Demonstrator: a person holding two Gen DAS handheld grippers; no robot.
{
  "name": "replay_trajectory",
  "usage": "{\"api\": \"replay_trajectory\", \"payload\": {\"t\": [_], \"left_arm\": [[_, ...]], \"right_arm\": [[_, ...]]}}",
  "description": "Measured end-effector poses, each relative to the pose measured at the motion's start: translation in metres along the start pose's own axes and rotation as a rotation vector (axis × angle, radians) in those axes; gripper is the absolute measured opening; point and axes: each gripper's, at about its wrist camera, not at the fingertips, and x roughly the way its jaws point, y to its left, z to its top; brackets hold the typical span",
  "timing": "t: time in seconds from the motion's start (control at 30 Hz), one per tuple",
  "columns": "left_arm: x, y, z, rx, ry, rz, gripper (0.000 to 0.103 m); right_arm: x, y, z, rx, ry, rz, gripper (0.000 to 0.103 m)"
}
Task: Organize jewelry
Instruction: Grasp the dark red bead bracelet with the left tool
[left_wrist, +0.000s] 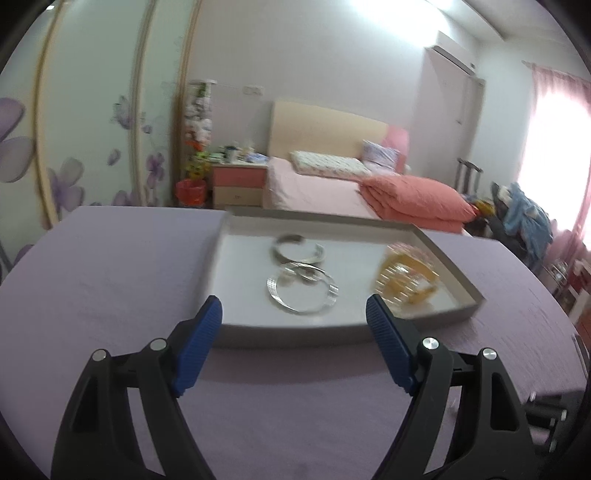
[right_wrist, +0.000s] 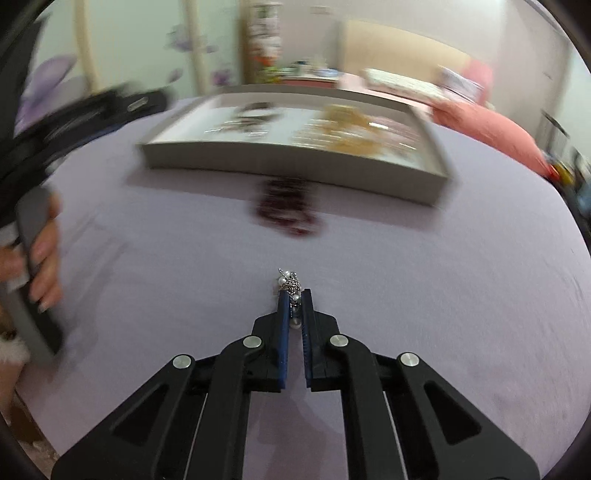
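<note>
Right gripper (right_wrist: 294, 291) clamped on pearl chain (right_wrist: 290, 283); left gripper (left_wrist: 293, 306) spread wide, holding nothing.
Tray (left_wrist: 236, 254) holds silver bangles (left_wrist: 301, 290); dark beads (right_wrist: 286, 210) lie beside it on the tabletop (right_wrist: 443, 277).

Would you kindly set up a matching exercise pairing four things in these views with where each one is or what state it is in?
Things:
1. left gripper
2. pearl chain
3. dark red beads
4. silver bangles

Places or states:
A. on the purple cloth beside the tray
B. inside the tray
C. open, holding nothing
D. pinched in the right gripper

Pairs: 1-C, 2-D, 3-A, 4-B
</note>
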Motion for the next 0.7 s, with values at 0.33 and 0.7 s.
{"api": "replay_trajectory", "payload": {"t": [0.33, 0.7], "left_arm": [[0.036, -0.082, -0.023, 0.117, 0.219, -0.115, 0.078], [0.082, -0.108, -0.03, 0.139, 0.34, 0.021, 0.031]], "right_arm": [[-0.036, -0.072, -0.006, 0.209, -0.106, -0.007, 0.007], [-0.034, -0.083, -0.008, 0.249, -0.118, 0.042, 0.007]]}}
